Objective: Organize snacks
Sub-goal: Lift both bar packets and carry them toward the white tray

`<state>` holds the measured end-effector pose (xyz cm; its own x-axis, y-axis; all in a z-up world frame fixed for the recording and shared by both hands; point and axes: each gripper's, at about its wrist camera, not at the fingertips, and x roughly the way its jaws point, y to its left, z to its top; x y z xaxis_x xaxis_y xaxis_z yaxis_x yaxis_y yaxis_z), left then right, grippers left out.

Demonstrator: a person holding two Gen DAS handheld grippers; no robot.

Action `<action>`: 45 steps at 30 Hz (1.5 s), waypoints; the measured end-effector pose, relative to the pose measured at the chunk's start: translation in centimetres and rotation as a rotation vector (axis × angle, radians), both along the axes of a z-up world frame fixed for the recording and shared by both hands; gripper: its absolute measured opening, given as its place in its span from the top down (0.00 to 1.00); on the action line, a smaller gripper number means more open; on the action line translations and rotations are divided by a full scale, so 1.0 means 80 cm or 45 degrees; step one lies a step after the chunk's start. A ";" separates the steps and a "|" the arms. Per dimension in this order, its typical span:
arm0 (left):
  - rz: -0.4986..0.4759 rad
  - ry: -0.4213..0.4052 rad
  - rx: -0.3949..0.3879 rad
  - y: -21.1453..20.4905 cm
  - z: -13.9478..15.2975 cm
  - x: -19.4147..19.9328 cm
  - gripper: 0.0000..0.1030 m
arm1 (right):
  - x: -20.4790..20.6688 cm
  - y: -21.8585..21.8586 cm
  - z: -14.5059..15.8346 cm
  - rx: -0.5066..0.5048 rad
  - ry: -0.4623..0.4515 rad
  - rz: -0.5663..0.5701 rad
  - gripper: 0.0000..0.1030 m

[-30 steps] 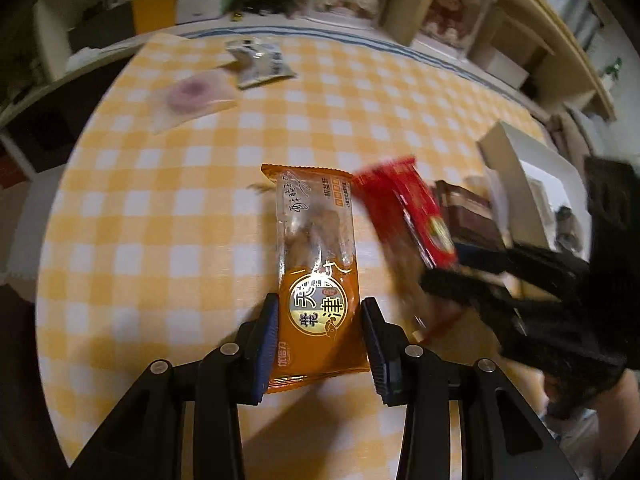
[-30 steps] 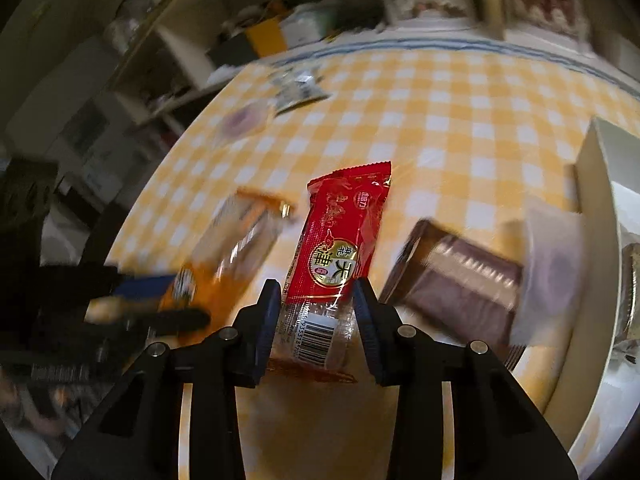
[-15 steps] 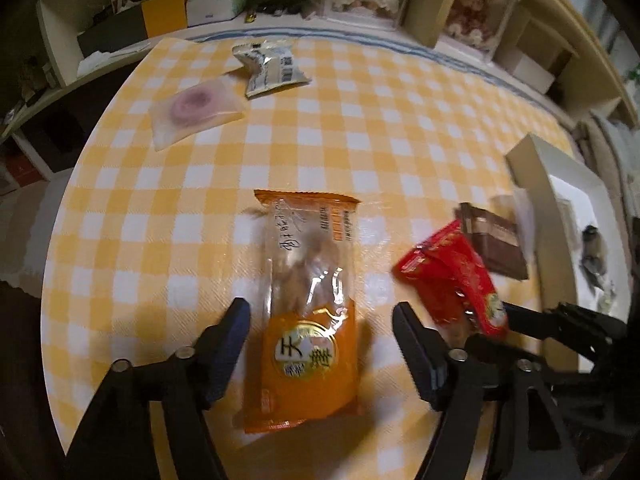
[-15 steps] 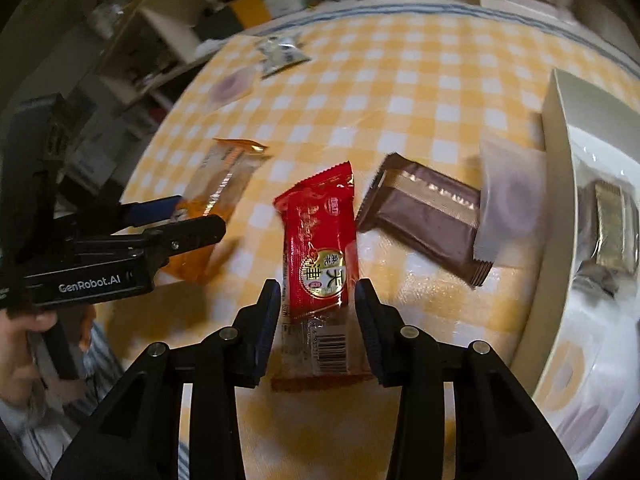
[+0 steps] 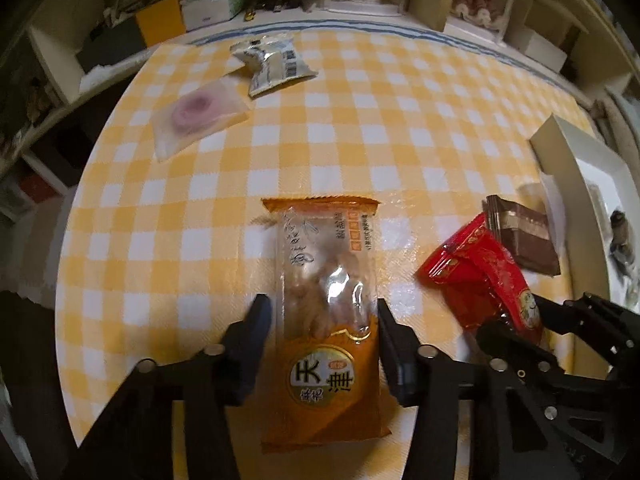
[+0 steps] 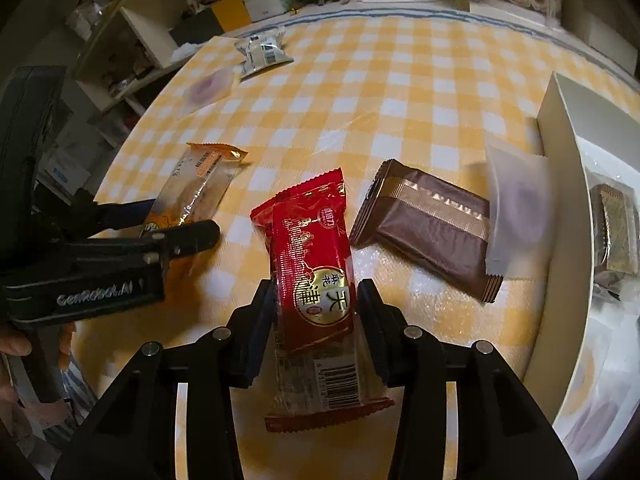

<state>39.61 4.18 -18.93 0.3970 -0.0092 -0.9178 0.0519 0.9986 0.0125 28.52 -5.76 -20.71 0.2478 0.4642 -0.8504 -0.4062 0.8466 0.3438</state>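
Note:
An orange snack pack [image 5: 326,304] lies on the yellow checked table [image 5: 360,128], between the fingers of my left gripper [image 5: 322,312]. The jaws stand a little wider than the pack and do not seem to press it. My right gripper [image 6: 316,300] is shut on a red snack pack [image 6: 316,264] and holds it tilted just above the table. The red pack [image 5: 484,276] and right gripper show at the right of the left wrist view. The orange pack [image 6: 196,192] and left gripper show at the left of the right wrist view.
A brown pack [image 6: 432,220] and a translucent pouch [image 6: 516,208] lie beside a white box [image 6: 560,168] at the right; the box holds other snacks. A pink-centred pouch [image 5: 200,114] and a silver pack [image 5: 272,62] lie far left. Shelves ring the table.
My left gripper let go of the orange pack, opened wide, then narrowed around it again. My right gripper carried the red pack right, toward the brown pack.

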 end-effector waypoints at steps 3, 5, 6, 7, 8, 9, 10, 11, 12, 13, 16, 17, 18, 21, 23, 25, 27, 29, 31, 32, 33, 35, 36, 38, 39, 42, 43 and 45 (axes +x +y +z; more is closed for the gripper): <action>-0.012 -0.015 0.001 -0.002 -0.001 0.000 0.62 | 0.001 0.002 0.000 -0.002 -0.011 0.008 0.61; -0.014 -0.028 0.001 -0.004 -0.001 -0.003 0.64 | 0.002 0.003 0.000 0.001 -0.021 0.013 0.63; -0.011 -0.031 -0.007 -0.003 0.000 -0.004 0.65 | 0.002 0.002 0.001 0.005 -0.027 0.012 0.64; -0.004 -0.040 -0.022 -0.002 0.002 -0.006 0.65 | 0.002 0.003 0.001 0.007 -0.031 0.014 0.65; 0.002 -0.052 -0.035 0.000 0.005 -0.008 0.65 | 0.002 0.002 0.003 0.010 -0.041 0.015 0.66; 0.008 -0.066 -0.047 0.002 0.009 -0.010 0.65 | 0.002 0.001 0.006 0.017 -0.050 0.014 0.67; 0.012 -0.084 -0.060 0.004 0.014 -0.013 0.65 | 0.002 -0.001 0.010 0.029 -0.066 0.011 0.67; 0.017 -0.101 -0.071 0.007 0.022 -0.016 0.65 | 0.002 -0.003 0.015 0.041 -0.079 0.005 0.67; 0.024 -0.121 -0.084 0.009 0.029 -0.019 0.65 | 0.002 -0.006 0.020 0.052 -0.092 -0.002 0.67; 0.030 -0.145 -0.099 0.011 0.038 -0.022 0.65 | 0.001 -0.007 0.025 0.061 -0.102 -0.007 0.67; 0.046 -0.223 -0.135 0.012 0.066 -0.036 0.65 | 0.002 -0.019 0.050 0.099 -0.160 -0.034 0.67; 0.049 -0.249 -0.152 0.013 0.076 -0.040 0.65 | 0.002 -0.023 0.057 0.111 -0.176 -0.043 0.67; 0.052 -0.270 -0.170 0.013 0.084 -0.044 0.65 | 0.002 -0.029 0.067 0.131 -0.196 -0.059 0.67; 0.052 -0.331 -0.214 0.012 0.106 -0.058 0.65 | 0.000 -0.046 0.091 0.172 -0.250 -0.099 0.67; 0.040 -0.364 -0.232 0.008 0.119 -0.067 0.65 | -0.004 -0.058 0.110 0.191 -0.297 -0.123 0.67; 0.028 -0.393 -0.262 0.002 0.131 -0.077 0.65 | -0.006 -0.070 0.125 0.206 -0.334 -0.146 0.67; 0.015 -0.417 -0.291 -0.005 0.143 -0.084 0.65 | -0.008 -0.086 0.142 0.226 -0.373 -0.174 0.67; -0.010 -0.433 -0.311 -0.017 0.154 -0.090 0.65 | -0.009 -0.099 0.155 0.234 -0.402 -0.200 0.67; -0.031 -0.446 -0.321 -0.027 0.162 -0.091 0.65 | -0.008 -0.114 0.167 0.237 -0.428 -0.225 0.67; -0.042 -0.453 -0.332 -0.035 0.166 -0.092 0.65 | -0.008 -0.124 0.172 0.236 -0.438 -0.243 0.67; -0.050 -0.459 -0.344 -0.040 0.169 -0.092 0.65 | -0.006 -0.135 0.176 0.231 -0.443 -0.260 0.67; -0.069 -0.468 -0.366 -0.054 0.175 -0.090 0.65 | -0.005 -0.152 0.182 0.218 -0.457 -0.293 0.67; -0.077 -0.469 -0.375 -0.062 0.176 -0.087 0.65 | -0.004 -0.163 0.185 0.208 -0.467 -0.311 0.67; -0.094 -0.471 -0.403 -0.078 0.180 -0.082 0.65 | -0.001 -0.184 0.191 0.195 -0.484 -0.345 0.67; -0.092 -0.476 -0.422 -0.085 0.180 -0.079 0.65 | 0.000 -0.194 0.194 0.191 -0.490 -0.362 0.67; -0.118 -0.479 -0.440 -0.112 0.183 -0.069 0.65 | 0.005 -0.223 0.201 0.193 -0.507 -0.404 0.67; -0.127 -0.479 -0.447 -0.122 0.183 -0.068 0.65 | 0.007 -0.230 0.202 0.190 -0.511 -0.413 0.67; -0.144 -0.479 -0.461 -0.143 0.181 -0.055 0.65 | 0.008 -0.251 0.206 0.165 -0.532 -0.441 0.67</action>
